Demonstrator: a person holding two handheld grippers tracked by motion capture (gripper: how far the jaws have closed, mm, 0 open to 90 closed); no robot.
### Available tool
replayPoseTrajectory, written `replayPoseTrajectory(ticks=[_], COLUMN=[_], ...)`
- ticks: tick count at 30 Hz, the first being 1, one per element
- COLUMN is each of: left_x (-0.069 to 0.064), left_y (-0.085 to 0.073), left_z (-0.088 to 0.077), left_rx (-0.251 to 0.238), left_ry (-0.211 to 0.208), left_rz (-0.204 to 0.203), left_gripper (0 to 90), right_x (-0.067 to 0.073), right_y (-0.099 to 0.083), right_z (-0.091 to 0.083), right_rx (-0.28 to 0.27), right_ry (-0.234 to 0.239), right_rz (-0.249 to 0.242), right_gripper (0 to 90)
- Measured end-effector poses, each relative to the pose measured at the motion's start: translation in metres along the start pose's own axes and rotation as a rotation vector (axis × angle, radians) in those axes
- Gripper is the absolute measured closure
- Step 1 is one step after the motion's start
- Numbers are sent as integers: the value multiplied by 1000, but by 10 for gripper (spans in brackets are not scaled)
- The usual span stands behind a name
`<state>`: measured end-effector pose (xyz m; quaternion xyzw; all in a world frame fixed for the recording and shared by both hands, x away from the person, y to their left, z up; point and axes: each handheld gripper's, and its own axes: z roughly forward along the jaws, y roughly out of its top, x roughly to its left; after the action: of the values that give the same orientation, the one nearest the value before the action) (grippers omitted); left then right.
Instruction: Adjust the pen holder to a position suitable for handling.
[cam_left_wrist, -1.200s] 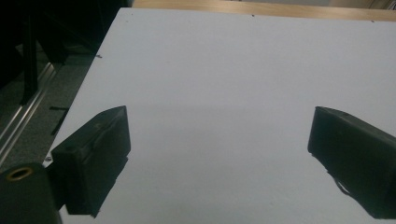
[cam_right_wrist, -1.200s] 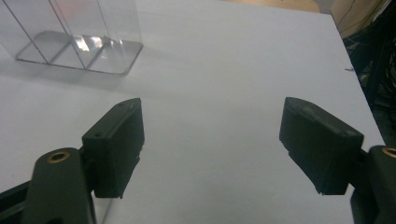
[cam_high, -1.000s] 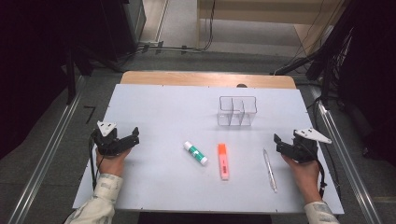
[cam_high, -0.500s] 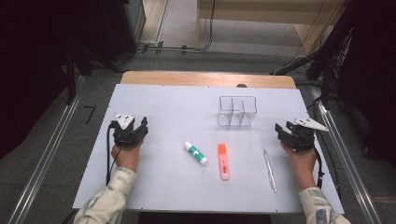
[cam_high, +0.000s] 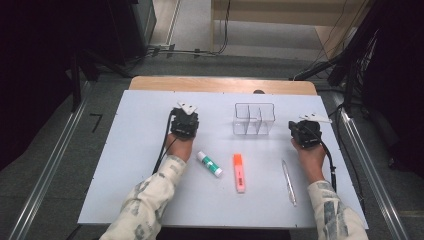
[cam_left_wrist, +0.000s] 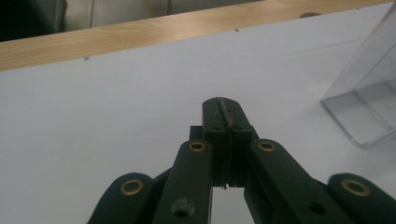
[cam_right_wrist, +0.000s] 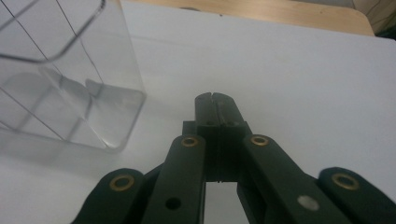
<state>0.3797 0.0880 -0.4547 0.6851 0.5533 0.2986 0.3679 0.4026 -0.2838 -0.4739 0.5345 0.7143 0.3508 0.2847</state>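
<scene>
1. Clear plastic organizer (cam_high: 254, 119): a rectangular box of transparent, hard, glossy plastic with thin inner dividers that split it into compartments. It stands upright on the white table (cam_high: 125, 165) at about 1 o'clock from the table's centre, between the two grippers. Every compartment seen is bare. In the right gripper view the organizer (cam_right_wrist: 65, 79) stands at 10 o'clock of the jaws, near them but not touching.

2. Left gripper (cam_high: 184, 119): black, with a grey plate on top and a cable trailing toward the sleeve. It sits at 9 o'clock of the organizer, apart from it. Its jaws have just been closing and now meet, pads pressed flat together with nothing between them, as the left gripper view (cam_left_wrist: 225, 114) shows.

3. Right gripper (cam_high: 303, 131): same build, at 3 o'clock of the organizer, near it. Its jaws have just been closing and now stand together on nothing, seen in the right gripper view (cam_right_wrist: 215, 109).

4. Glue stick (cam_high: 209, 163): a white cylinder with a green cap and green label, lying tilted at 7 o'clock of the organizer.

5. Orange highlighter (cam_high: 239, 172): a flat-sided plastic body, lying lengthwise at 6 o'clock of the organizer.

6. Pen (cam_high: 288, 182): slim, pale and translucent, lying at 5 o'clock of the organizer.

7. Table: matte white top, with a light wooden edge (cam_high: 222, 84) along its far side.
</scene>
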Motion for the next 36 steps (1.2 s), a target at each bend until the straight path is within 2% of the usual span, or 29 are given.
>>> replayPoseTrajectory(ticks=[1,5,7,8,9,13,19,21,25,29,31,36], left_x=[-12,-32,-41,-41,-50,-70,-85,-86,-81,-72,-65,-43], left_y=[6,13,15,15,17,22,26,25,24,20,17,6], left_z=[11,30,38,38,43,48,53,53,51,44,39,23], left_rx=[15,53,57,57,66,61,60,65,73,77,81,88], left_ry=[-15,-41,-63,-63,-93,-119,-161,-162,-180,-186,-184,-175], left_rz=[0,-4,-18,-18,-21,9,37,50,49,48,56,40], left_gripper=[900,900,900,900,900,900,900,900,900,900,900,900], right_x=[2,10,14,16,19,25,36,36,39,46,53,77], right_y=[4,18,23,24,25,26,24,24,23,22,22,22], right_z=[2,9,13,15,18,24,25,24,23,19,17,15], right_rx=[0,7,21,26,33,43,50,52,49,42,44,43], right_ry=[7,22,30,32,33,52,72,84,86,102,112,146], right_rz=[-5,-9,-10,-19,-21,-24,-37,-27,-20,-15,-17,-39], right_gripper=[879,878,878,878,878,878,879,879,880,881,881,881])
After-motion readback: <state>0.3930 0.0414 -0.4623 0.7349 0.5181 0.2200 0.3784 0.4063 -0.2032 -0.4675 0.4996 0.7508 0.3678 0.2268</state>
